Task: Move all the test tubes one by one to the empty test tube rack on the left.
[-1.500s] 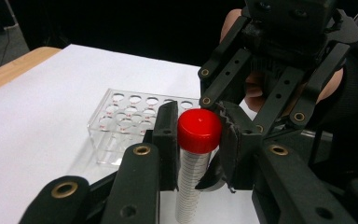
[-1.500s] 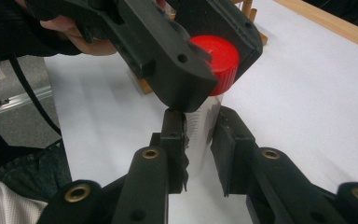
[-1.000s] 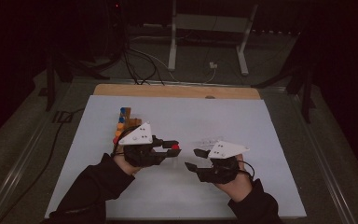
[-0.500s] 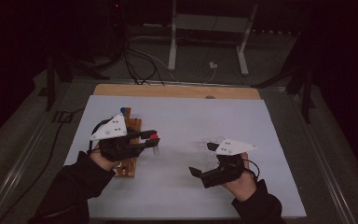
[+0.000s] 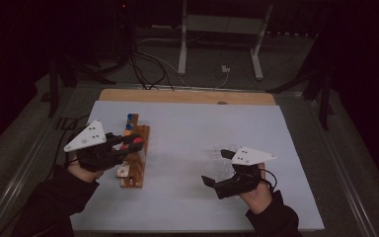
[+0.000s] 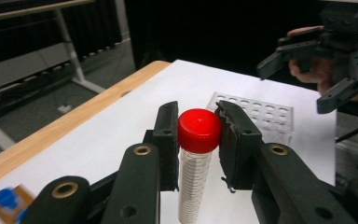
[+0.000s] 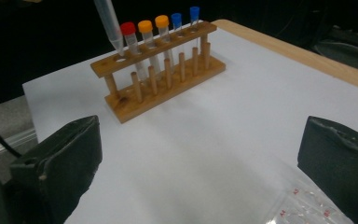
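Left hand-held gripper [image 5: 131,143] level above wooden rack [image 5: 134,163]

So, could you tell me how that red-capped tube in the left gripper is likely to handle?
The red-capped tube looks like smooth, empty plastic: probably light, stiff and a bit slippery. Being round, it would likely roll if laid flat. With its pointed tip, it probably needs the wooden rack to stand.

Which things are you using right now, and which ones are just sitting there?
In use:
- red-capped clear plastic tube, clamped in the left hand-held gripper
- wooden tube rack, with the tube's tip above an empty hole

Just sitting there:
- clear plastic grid tray
- orange-capped tubes and blue-capped tubes in the rack
- right hand-held gripper, open
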Available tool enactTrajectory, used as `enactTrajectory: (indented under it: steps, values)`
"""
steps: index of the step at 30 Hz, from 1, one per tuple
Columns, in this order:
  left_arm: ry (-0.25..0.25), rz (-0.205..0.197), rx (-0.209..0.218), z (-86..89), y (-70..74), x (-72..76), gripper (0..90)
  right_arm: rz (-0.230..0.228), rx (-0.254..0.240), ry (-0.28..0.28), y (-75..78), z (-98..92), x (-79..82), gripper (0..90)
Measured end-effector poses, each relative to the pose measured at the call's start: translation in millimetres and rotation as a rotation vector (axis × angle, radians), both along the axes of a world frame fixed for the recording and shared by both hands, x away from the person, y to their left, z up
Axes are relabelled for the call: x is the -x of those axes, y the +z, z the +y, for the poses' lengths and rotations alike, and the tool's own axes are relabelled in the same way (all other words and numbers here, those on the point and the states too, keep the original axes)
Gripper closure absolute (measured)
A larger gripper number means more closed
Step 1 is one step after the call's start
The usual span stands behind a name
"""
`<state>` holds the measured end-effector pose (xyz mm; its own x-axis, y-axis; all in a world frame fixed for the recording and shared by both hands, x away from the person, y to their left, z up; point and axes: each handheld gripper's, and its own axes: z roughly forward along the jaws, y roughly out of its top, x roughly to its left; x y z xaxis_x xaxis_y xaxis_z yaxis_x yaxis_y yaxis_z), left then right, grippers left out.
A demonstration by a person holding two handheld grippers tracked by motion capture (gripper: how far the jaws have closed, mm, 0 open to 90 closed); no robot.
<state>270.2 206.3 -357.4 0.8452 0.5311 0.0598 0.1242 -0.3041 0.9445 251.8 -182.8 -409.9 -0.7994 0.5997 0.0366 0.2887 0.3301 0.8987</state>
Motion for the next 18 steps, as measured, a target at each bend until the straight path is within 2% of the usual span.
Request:
enactTrajectory:
  steps: [9,18]
  values:
    - [0.073,0.002,-0.002,24.2,-3.5,3.0,71.6,0.004,0.002,0.025,-0.1,1.2,0.3,0.0]
    - [0.126,0.017,0.009,40.4,-18.6,0.7,71.6,0.002,-0.009,0.026,-0.3,0.3,-0.1,0.0]
